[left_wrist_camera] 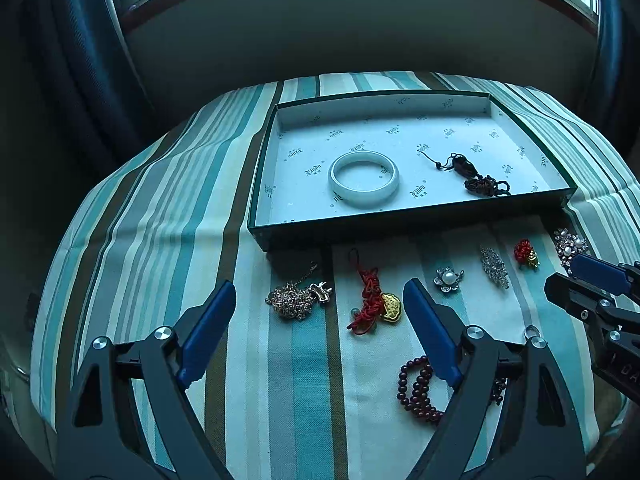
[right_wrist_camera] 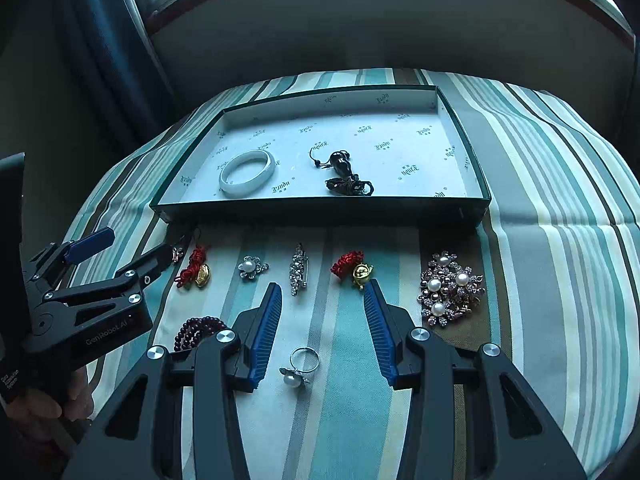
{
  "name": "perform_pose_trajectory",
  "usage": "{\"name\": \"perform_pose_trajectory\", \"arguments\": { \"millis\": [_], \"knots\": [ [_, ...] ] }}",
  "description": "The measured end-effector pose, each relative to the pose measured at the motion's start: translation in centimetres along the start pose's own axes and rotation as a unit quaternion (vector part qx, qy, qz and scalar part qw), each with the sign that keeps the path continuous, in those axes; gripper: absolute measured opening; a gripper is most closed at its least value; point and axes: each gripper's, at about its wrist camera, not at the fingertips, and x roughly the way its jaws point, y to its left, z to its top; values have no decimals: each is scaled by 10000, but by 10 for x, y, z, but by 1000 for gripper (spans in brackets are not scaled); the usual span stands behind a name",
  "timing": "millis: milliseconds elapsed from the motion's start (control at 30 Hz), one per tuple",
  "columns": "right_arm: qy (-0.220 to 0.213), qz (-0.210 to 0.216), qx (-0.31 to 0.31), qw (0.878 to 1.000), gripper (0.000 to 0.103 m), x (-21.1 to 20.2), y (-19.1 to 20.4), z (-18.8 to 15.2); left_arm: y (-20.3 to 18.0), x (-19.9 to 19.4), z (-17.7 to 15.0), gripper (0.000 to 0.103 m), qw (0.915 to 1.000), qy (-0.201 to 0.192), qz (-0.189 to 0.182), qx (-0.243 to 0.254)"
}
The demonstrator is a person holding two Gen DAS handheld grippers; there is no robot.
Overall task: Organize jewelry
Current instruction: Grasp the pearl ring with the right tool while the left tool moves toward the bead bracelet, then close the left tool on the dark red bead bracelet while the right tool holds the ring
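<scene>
A shallow green box (left_wrist_camera: 400,222) (right_wrist_camera: 320,210) with white lining holds a white bangle (left_wrist_camera: 363,178) (right_wrist_camera: 247,173) and a dark pendant on cord (left_wrist_camera: 470,174) (right_wrist_camera: 344,172). In front of it on the striped cloth lie a gold chain (left_wrist_camera: 296,298), a red knot with gold charm (left_wrist_camera: 374,300) (right_wrist_camera: 194,270), a pearl flower (left_wrist_camera: 449,279) (right_wrist_camera: 252,267), a crystal brooch (left_wrist_camera: 495,267) (right_wrist_camera: 298,274), a second red knot charm (left_wrist_camera: 527,254) (right_wrist_camera: 352,266), a pearl cluster (right_wrist_camera: 450,288), dark red beads (left_wrist_camera: 418,388) (right_wrist_camera: 198,330) and a pearl ring (right_wrist_camera: 300,368). My left gripper (left_wrist_camera: 320,292) is open above the chain and red knot. My right gripper (right_wrist_camera: 322,286) is open above the ring.
The striped cloth (right_wrist_camera: 560,240) covers a rounded table that drops off at both sides. A dark wall and window sill rise behind the box. The two grippers sit close together, the right one at the left view's right edge (left_wrist_camera: 592,280).
</scene>
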Motion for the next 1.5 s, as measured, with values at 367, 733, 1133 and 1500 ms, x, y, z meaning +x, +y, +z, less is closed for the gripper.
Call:
{"name": "perform_pose_trajectory", "arguments": {
  "millis": [367,733,1133,1500],
  "knots": [
    [339,-32,-120,9993,42,12,16,-35,6,-2,-37,86,9994,330,-18,-113],
    [343,-142,-281,9989,24,12,19,-36,3,-4,-37,86,9994,332,-66,-89],
    [272,-245,-355,9987,21,3,13,-36,-5,-8,-38,86,9992,324,-236,2],
    [100,-274,-275,9992,21,-12,-5,-34,-29,-13,-35,86,9972,349,-645,131]
  ]
}}
